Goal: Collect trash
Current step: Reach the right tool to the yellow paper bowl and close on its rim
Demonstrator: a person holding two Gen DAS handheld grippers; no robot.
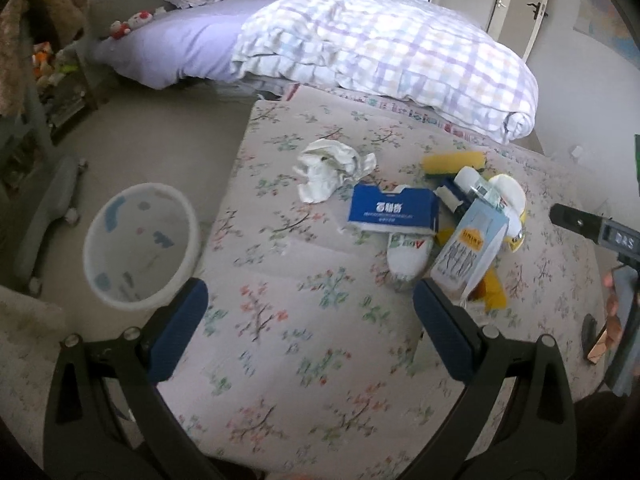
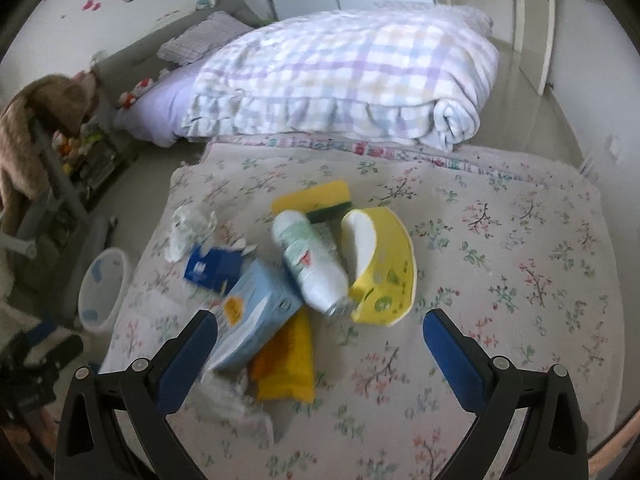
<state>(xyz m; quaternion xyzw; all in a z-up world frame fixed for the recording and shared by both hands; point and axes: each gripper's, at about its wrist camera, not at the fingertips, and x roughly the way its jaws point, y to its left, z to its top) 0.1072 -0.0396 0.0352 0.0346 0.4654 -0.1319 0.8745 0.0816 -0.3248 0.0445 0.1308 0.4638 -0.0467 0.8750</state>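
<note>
The place is a bedroom, with a floral bed cover (image 1: 320,340) in front and a folded checked duvet (image 1: 384,52) behind it. In the left wrist view, the left gripper (image 1: 310,312) hangs above a bare part of the cover, its blue pads wide apart and holding nothing. A white waste bin (image 1: 140,246) stands on the floor, just beside the left edge of the bed. The trash lies in a heap ahead: a crumpled white tissue (image 1: 332,172) a little apart from the rest, then a blue carton (image 1: 394,210), a white bottle (image 1: 408,256) and a light blue box (image 1: 468,252) that lean on one another. In the right wrist view, the right gripper (image 2: 320,340) is also spread open and empty, low over the cover, with the light blue box (image 2: 256,316) touching its left finger and an orange cloth (image 2: 286,364) between the fingers. Beyond are another white bottle (image 2: 312,260), a yellow sponge (image 2: 316,200) and a curved yellow package (image 2: 384,268). I think no item is picked yet. A good way is to take one loose piece at a time, for example the tissue for the left gripper, closing on its middle so nothing else is dragged, and then to release it over the bin.
</note>
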